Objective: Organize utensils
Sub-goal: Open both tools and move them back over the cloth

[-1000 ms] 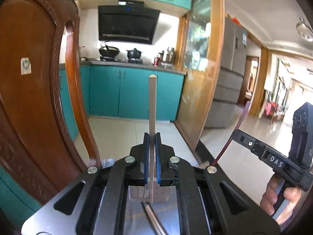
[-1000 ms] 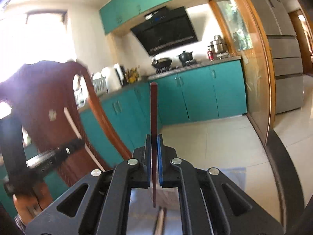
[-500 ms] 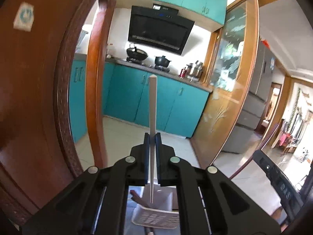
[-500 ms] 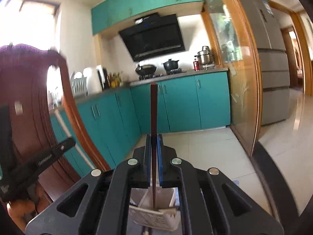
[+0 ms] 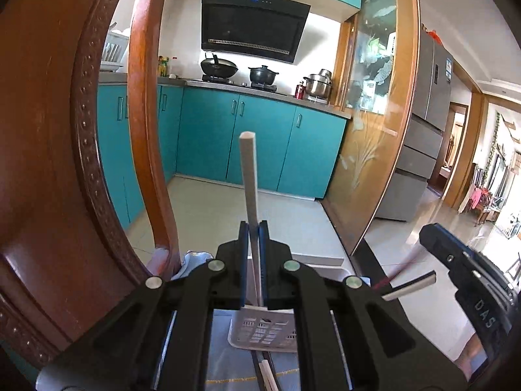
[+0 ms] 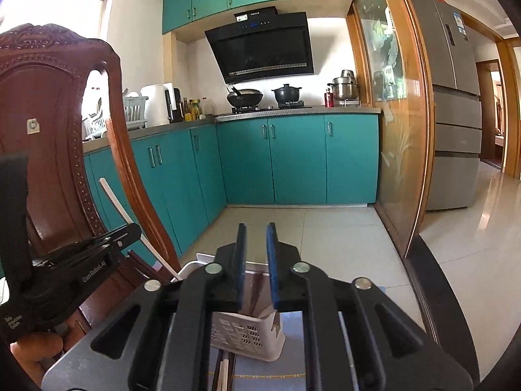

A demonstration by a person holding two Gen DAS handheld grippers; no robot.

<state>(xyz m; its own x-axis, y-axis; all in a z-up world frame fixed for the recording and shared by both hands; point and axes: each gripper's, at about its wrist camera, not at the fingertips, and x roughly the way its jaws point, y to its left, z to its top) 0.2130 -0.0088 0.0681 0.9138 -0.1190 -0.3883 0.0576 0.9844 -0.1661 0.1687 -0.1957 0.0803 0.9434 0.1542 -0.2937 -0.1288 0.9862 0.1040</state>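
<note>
Beside left hand-held gripper (image 6: 130,233): chair (image 6: 49,104)

I am holding my left gripper (image 5: 253,262) at the lower centre of its own frame, its blue pads pressing on a pale chopstick (image 5: 249,179) that is standing nearly upright. My right gripper (image 6: 257,260) is sitting low in its frame with its jaws opening and nothing pinched between them. My hand (image 6: 39,350) is gripping the left tool's handle at lower left.
</note>
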